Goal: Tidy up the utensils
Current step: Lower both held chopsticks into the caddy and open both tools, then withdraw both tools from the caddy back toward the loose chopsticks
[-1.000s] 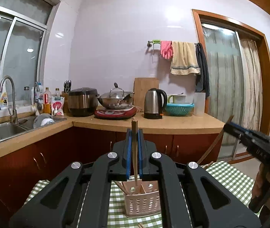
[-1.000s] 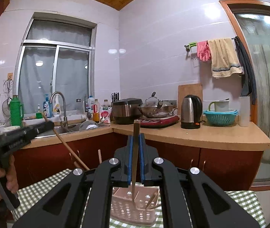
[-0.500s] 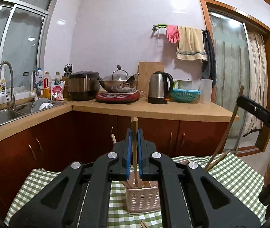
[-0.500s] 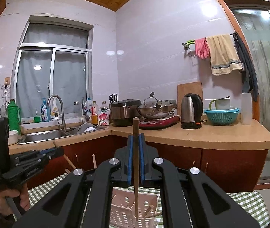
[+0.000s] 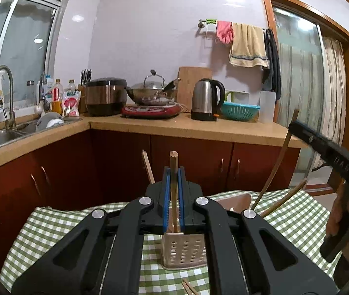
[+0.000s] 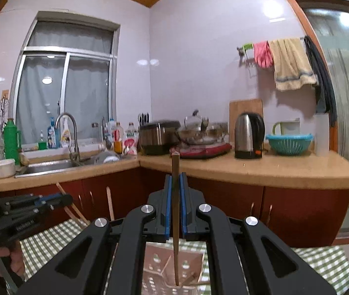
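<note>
now we are at the drop-in step: each tool is clamped tight on one wooden chopstick, and both sticks hang tip-down at the perforated plastic caddy (image 5: 183,252).

our left tool (image 5: 173,191) pinches its chopstick (image 5: 173,172) between blue pads, upright, with the lower end already inside the caddy's mouth. our right tool (image 6: 175,196) grips a second chopstick (image 6: 175,221) the same way, its tip just at or inside the rim of the caddy (image 6: 172,268); we cannot tell which.

the caddy is pale, boxy and full of small slots, standing on the green checked cloth (image 5: 51,223) of the counter. other chopsticks (image 5: 271,172) already lean out of it, thin and slightly bowed. a couple more lie loose on the cloth near the caddy's foot (image 5: 188,286).

next, we judge, both sticks need lowering a little further, kept clear of the leaning ones, then a gentle release. slim square wood slips easily, so letting go too high could make it bounce out.
</note>
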The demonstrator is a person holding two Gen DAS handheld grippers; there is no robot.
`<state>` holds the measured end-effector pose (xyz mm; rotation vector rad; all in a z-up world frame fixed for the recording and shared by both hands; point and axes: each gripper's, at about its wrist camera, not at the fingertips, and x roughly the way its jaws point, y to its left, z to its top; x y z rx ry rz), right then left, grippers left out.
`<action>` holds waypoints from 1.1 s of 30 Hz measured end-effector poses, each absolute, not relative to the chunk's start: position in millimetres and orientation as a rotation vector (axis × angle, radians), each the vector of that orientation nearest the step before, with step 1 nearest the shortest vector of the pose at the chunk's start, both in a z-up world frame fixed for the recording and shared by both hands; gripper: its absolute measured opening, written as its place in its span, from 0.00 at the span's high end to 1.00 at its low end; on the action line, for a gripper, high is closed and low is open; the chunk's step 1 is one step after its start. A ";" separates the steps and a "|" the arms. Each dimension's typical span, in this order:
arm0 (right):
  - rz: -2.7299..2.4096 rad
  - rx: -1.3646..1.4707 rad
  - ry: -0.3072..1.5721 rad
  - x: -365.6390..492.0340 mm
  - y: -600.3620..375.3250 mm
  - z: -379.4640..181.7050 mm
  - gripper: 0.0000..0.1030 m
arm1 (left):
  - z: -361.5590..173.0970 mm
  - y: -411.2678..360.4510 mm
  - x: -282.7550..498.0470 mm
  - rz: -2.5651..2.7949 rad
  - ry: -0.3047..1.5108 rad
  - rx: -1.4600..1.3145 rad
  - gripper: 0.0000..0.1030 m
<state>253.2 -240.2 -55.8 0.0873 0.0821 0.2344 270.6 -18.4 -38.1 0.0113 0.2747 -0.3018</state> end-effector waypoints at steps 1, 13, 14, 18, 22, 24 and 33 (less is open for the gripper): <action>0.237 0.090 0.099 255.6 -240.3 -61.0 0.93 | -40.7 -18.5 272.1 -0.302 0.282 0.008 0.94; 0.226 0.100 0.173 251.1 -238.0 -81.2 0.58 | -56.2 -12.0 272.5 -0.290 0.312 -0.011 0.61; 0.223 0.095 0.169 248.5 -237.4 -79.9 0.56 | -55.6 -11.7 270.8 -0.290 0.308 -0.013 0.59; 0.221 0.095 0.161 232.7 -236.7 -76.6 0.53 | -55.2 -10.5 259.1 -0.280 0.298 -0.009 0.49; 0.212 0.091 0.155 211.9 -236.3 -78.5 0.51 | -56.7 -10.8 244.6 -0.271 0.286 -0.003 0.41; 0.204 0.085 0.150 207.8 -236.5 -78.4 0.50 | -57.9 -11.7 238.9 -0.267 0.283 0.009 0.40; 0.178 0.087 0.181 171.6 -236.1 -95.6 0.50 | -73.4 -1.1 209.0 -0.230 0.299 0.015 0.40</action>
